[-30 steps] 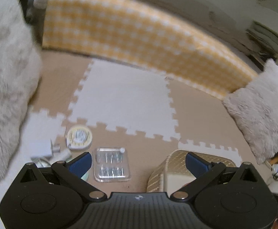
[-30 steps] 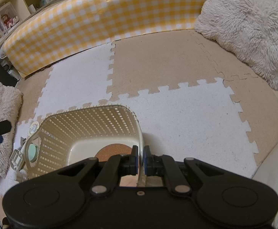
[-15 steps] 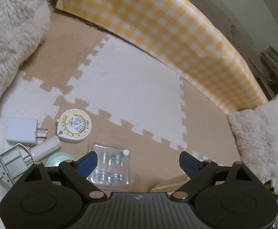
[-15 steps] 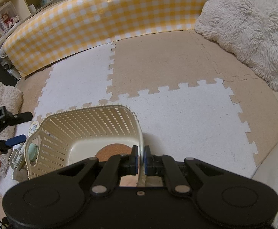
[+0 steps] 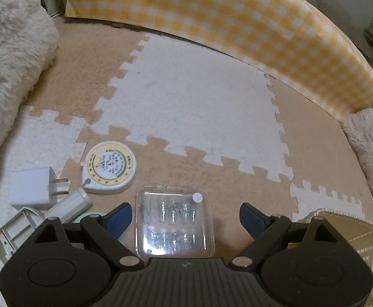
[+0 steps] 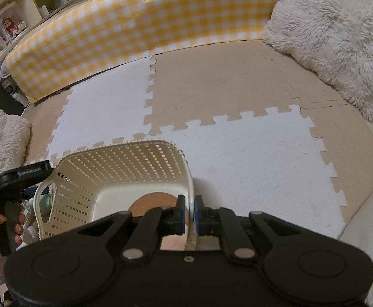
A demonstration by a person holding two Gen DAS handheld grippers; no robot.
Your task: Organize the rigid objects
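In the left wrist view, my left gripper point(image 5: 185, 216) is open, its blue fingertips on either side of a clear plastic case point(image 5: 174, 221) lying on the foam mat. To its left lie a round yellow-rimmed tape measure point(image 5: 110, 171), a white plug adapter point(image 5: 33, 188), a silver cylinder point(image 5: 67, 204), a mint round thing point(image 5: 89, 216) and a grey frame point(image 5: 12, 230). In the right wrist view, my right gripper point(image 6: 189, 213) is shut on the near rim of a cream lattice basket point(image 6: 114, 171), which holds a brown cork disc point(image 6: 150, 200). The left gripper point(image 6: 20, 179) shows beside the basket's left handle.
A yellow checked bolster point(image 6: 140, 23) borders the mat at the back. Fluffy white cushions sit at the right point(image 6: 339, 35) and left point(image 5: 4, 58). The basket's rim point(image 5: 339, 220) shows at the lower right of the left wrist view. Shelves point(image 6: 12, 20) stand behind the bolster.
My left gripper has moved down and forward toward the clear case, which now lies between its open fingers. My right gripper and the basket have stayed still.
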